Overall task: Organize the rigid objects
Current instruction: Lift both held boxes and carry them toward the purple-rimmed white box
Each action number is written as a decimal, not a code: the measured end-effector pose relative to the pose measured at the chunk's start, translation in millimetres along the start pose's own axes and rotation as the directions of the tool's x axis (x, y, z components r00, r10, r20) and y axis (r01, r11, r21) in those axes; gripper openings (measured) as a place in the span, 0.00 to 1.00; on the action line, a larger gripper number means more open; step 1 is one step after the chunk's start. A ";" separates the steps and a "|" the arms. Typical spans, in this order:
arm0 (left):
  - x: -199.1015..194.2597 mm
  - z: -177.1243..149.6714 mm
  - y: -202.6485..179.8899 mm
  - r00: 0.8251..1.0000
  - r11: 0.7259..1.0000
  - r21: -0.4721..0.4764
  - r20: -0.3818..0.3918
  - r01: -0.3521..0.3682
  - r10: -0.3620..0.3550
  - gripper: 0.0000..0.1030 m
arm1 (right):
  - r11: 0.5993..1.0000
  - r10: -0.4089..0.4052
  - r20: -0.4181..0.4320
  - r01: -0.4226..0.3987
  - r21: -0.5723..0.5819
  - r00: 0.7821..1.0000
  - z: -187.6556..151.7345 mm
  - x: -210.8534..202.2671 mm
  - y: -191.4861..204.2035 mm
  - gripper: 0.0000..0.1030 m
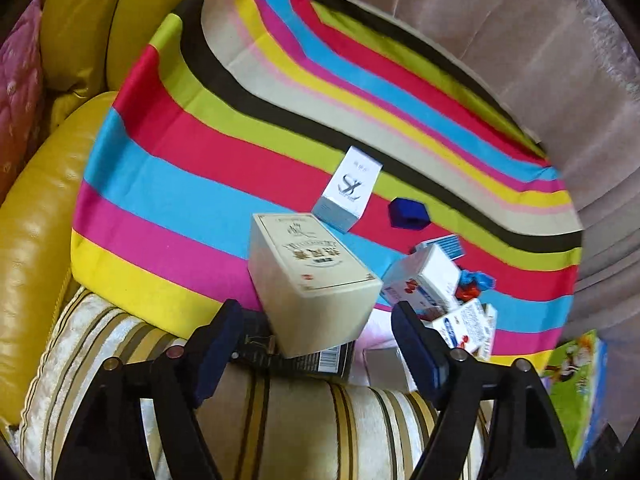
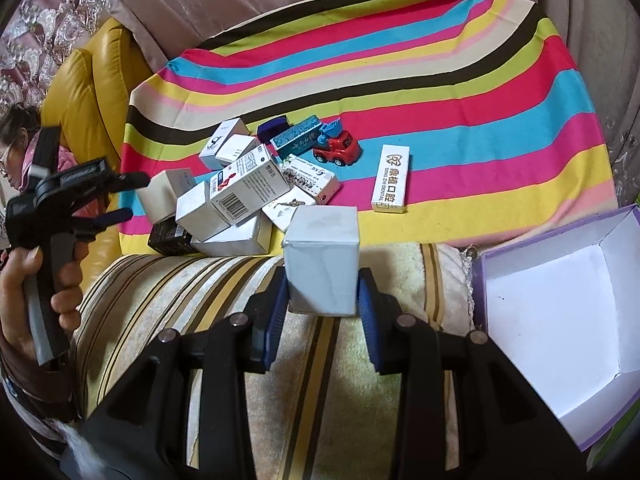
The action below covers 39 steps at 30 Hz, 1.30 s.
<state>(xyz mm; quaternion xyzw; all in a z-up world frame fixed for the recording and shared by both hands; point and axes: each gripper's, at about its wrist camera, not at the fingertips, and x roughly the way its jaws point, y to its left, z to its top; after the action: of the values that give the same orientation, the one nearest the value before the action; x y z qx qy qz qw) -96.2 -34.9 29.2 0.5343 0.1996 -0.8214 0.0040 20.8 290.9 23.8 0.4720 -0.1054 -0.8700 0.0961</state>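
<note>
In the right wrist view my right gripper (image 2: 322, 300) is shut on a plain white box (image 2: 322, 248), held upright over the striped cream cushion (image 2: 168, 292). A pile of small cartons (image 2: 240, 188) lies on the rainbow-striped cloth (image 2: 460, 120). My left gripper (image 2: 132, 198) hovers at the pile's left edge with its jaws apart. In the left wrist view the left gripper (image 1: 316, 324) is open. A cream box (image 1: 308, 272) lies just beyond and partly between its fingers (image 1: 220, 336), and the pads do not press on it.
An open purple-rimmed box (image 2: 480, 272) with a white inside stands at the right. On the cloth are a red toy truck (image 2: 338, 148), a long white carton (image 2: 390, 178), a white logo box (image 1: 350, 186) and a dark blue block (image 1: 408, 213). A yellow sofa arm (image 1: 32, 220) borders the left.
</note>
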 end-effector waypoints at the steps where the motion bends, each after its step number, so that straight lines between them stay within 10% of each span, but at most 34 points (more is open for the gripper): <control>1: 3.8 3.2 -1.1 1.000 1.000 -0.024 -0.010 -0.012 0.011 0.76 | 1.000 -0.003 -0.002 0.003 -0.003 1.000 -0.5 0.8 0.5 0.38; 12: 27.7 5.1 -16.8 0.965 0.965 0.007 -0.014 -0.262 0.262 0.77 | 1.000 0.001 0.007 -0.001 -0.007 1.000 -1.9 0.9 -0.5 0.38; 17: 28.7 1.7 -3.3 0.977 0.977 -0.005 -0.007 -0.212 0.212 0.51 | 1.000 0.010 0.002 -0.010 -0.007 1.000 -2.2 2.4 0.4 0.38; 30: -59.6 -29.4 -37.4 0.968 0.998 0.052 0.248 -0.038 0.024 0.50 | 1.000 -0.022 0.038 0.022 -0.001 0.999 0.8 -13.7 -8.0 0.38; 39: -67.0 -82.6 -120.8 0.965 0.941 0.299 0.158 0.157 -0.211 0.50 | 0.992 -0.118 0.053 0.115 0.058 0.992 -1.0 -29.7 -44.8 0.38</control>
<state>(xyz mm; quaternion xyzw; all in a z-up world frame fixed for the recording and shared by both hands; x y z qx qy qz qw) -21.7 89.8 98.4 0.4281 0.1278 -0.8850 -0.1310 34.5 341.8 34.7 0.4552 -0.1040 -0.8838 0.0292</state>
